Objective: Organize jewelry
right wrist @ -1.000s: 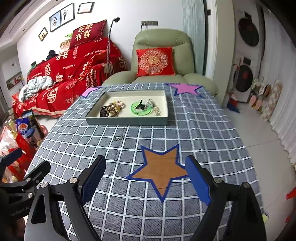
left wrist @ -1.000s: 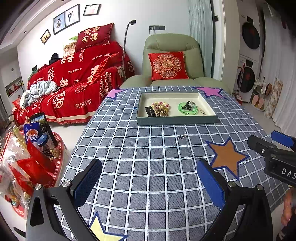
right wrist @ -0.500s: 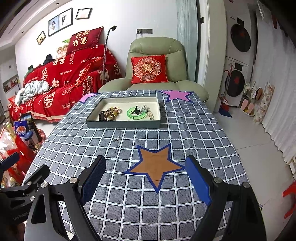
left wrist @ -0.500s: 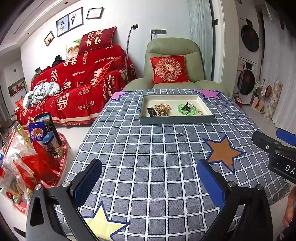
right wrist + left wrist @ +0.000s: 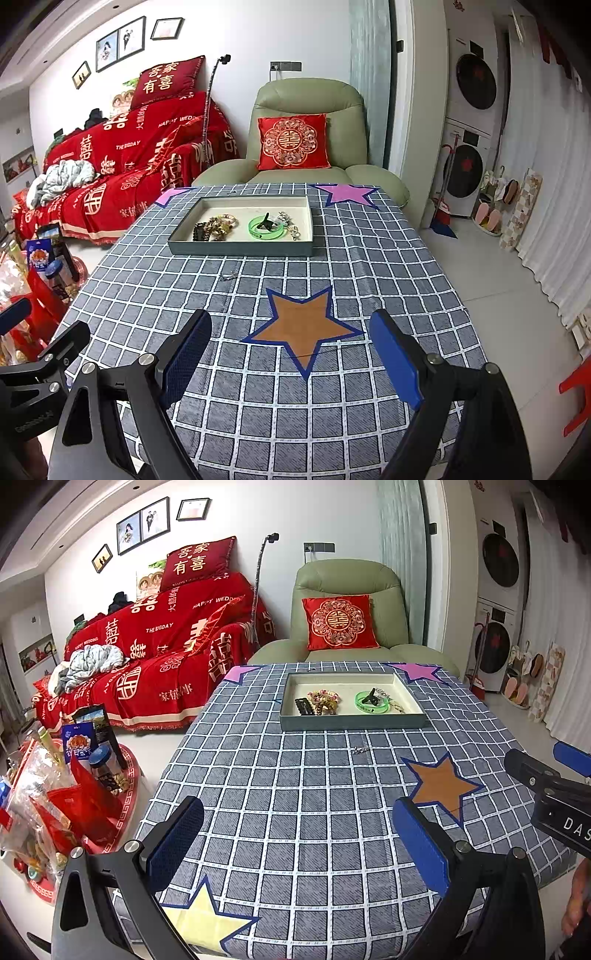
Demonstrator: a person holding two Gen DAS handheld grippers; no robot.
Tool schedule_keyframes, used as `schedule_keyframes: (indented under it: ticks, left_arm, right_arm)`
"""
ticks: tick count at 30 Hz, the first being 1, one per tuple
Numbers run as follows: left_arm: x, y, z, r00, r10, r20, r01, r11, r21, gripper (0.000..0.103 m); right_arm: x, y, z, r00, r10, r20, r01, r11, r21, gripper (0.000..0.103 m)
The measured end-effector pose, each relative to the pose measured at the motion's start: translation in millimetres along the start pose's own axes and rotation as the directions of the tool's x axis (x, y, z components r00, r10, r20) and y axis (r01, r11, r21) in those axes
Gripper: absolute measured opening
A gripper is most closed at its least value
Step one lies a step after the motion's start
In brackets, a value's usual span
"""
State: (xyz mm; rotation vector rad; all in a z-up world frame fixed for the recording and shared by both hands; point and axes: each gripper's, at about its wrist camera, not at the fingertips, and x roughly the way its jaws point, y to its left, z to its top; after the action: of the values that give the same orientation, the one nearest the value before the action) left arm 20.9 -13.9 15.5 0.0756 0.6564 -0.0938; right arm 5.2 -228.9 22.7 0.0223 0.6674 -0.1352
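Grey tray (image 5: 352, 722) long axis crosswise, holding green bangle (image 5: 371, 703), beaded bracelets (image 5: 325, 700), black clip (image 5: 304, 706); small chain (image 5: 360, 750) loose on cloth; left gripper (image 5: 299, 843), right gripper (image 5: 291, 356) both spread wide, empty.

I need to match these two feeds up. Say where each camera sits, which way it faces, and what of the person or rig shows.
Left wrist: on the left claw, open, facing across the checked tablecloth toward the tray; right claw at the right edge.
Right wrist: on the right claw, open, facing likewise; left claw at the left edge.
Shared: tray, orange star, green armchair.
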Motion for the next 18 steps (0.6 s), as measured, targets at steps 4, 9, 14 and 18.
schedule_keyframes:
  ticks: [4, 9, 14, 18]
  left_arm:
    - [-1.0, -1.2, -0.6, 1.000, 0.002, 0.001, -0.002, 1.000, 0.002, 0.103]
    - [-3.0, -3.4, -1.2, 1.000, 0.003, 0.004, -0.003, 1.000, 0.007, 0.103]
    - [-3.9, -5.8, -1.8, 1.000, 0.001, 0.004, -0.001, 1.000, 0.007, 0.103]
    - [-4.1, -6.1, -1.5, 1.000, 0.002, 0.004, -0.002, 1.000, 0.005, 0.103]
  right_arm:
    - [-0.8, -2.1, -0.1, 1.000, -0.002, 0.000, 0.002, 1.000, 0.001, 0.089]
    - [-0.8, -2.8, -0.2, 1.000, 0.001, 0.000, -0.001, 1.000, 0.001, 0.089]
    - [-1.2, -3.1, -0.4, 1.000, 0.001, 0.000, -0.001, 1.000, 0.002, 0.089]
    - [-0.9, -2.3, -0.4, 1.000, 0.001, 0.001, -0.001, 1.000, 0.002, 0.089]
